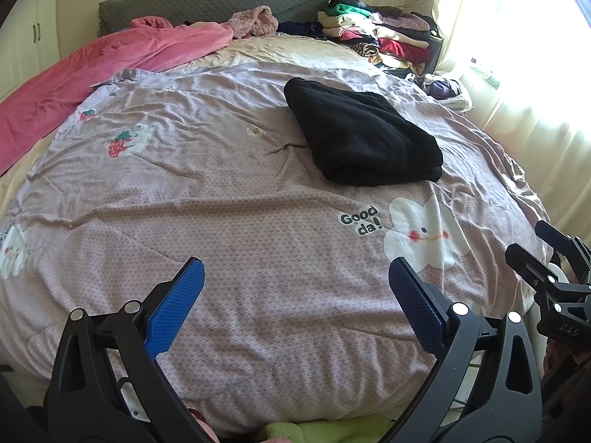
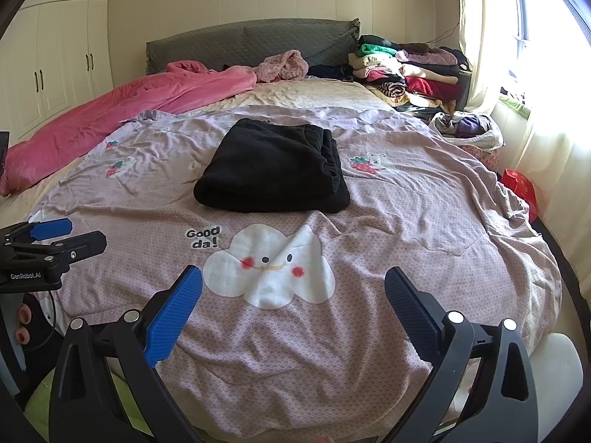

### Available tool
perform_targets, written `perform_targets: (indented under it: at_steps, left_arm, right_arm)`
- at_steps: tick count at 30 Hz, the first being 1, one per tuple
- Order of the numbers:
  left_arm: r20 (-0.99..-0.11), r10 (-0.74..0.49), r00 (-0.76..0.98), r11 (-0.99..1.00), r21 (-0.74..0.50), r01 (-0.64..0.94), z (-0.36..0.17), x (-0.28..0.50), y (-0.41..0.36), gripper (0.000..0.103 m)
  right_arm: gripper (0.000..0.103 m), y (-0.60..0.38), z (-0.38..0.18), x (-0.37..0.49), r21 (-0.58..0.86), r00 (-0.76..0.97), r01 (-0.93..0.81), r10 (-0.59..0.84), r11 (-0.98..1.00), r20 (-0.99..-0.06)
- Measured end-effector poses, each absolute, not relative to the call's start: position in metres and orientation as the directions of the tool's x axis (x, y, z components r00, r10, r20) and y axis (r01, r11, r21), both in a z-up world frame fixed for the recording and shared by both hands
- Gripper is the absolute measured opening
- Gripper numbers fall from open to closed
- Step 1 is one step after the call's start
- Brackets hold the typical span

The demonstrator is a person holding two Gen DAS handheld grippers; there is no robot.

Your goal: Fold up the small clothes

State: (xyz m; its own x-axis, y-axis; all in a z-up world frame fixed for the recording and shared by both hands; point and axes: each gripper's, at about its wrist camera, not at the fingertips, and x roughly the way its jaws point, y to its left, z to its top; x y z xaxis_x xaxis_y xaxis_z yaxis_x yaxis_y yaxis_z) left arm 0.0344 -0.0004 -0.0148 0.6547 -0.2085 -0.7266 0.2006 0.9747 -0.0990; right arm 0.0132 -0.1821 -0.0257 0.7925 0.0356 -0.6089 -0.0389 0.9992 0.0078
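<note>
A folded black garment (image 2: 273, 168) is seen lying flat on the pink cloud-print bedspread (image 2: 406, 221), at 12 o'clock from the right gripper (image 2: 293, 288) and well apart from it. Its long side runs from 7 to 1 o'clock, with the thick fold nearest. The left gripper (image 1: 295, 280) is held wide open, gripping nothing. The right gripper is also wide open, with nothing in it.

Home bedroom. Bed (image 2: 406, 221) with padded headboard (image 2: 251, 42); pink duvet (image 2: 129, 107) on bed; clothes stack (image 2: 406, 70) beside headboard; wardrobe (image 2: 55, 66) left of bed; curtained window (image 2: 517, 37) right.
</note>
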Motion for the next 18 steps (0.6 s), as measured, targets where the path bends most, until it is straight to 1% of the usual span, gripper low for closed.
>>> perform_targets:
  at_steps: [6, 10, 14, 17, 18]
  left_arm:
    - [-0.739, -0.195, 0.645, 0.977, -0.085, 0.197, -0.016, 0.034, -0.001, 0.094]
    - [-0.757, -0.179, 0.628, 0.978, -0.065, 0.200, -0.019, 0.036, -0.002, 0.094]
    - [-0.754, -0.170, 0.635, 0.981, -0.069, 0.180, -0.019, 0.037, 0.006, 0.094]
    - [-0.746, -0.166, 0.645, 0.986, -0.116, 0.120, -0.013, 0.048, 0.033, 0.094]
    - [-0.751, -0.157, 0.641, 0.987, -0.140, 0.078, -0.011, 0.059, 0.051, 0.094]
  right_arm:
    - [0.099, -0.182, -0.026, 0.015, -0.005, 0.794, -0.028, 0.019, 1.000, -0.608]
    - [0.099, -0.187, -0.028, 0.015, -0.005, 0.793, 0.016, -0.016, 1.000, -0.610]
    - [0.099, -0.220, -0.034, 0.005, -0.012, 0.791, 0.167, -0.141, 0.986, -0.596]
    - [0.099, -0.260, -0.040, -0.009, 0.008, 0.769, 0.299, -0.237, 0.954, -0.593]
    - [0.099, -0.283, -0.044, -0.015, 0.012, 0.747, 0.364, -0.284, 0.931, -0.601]
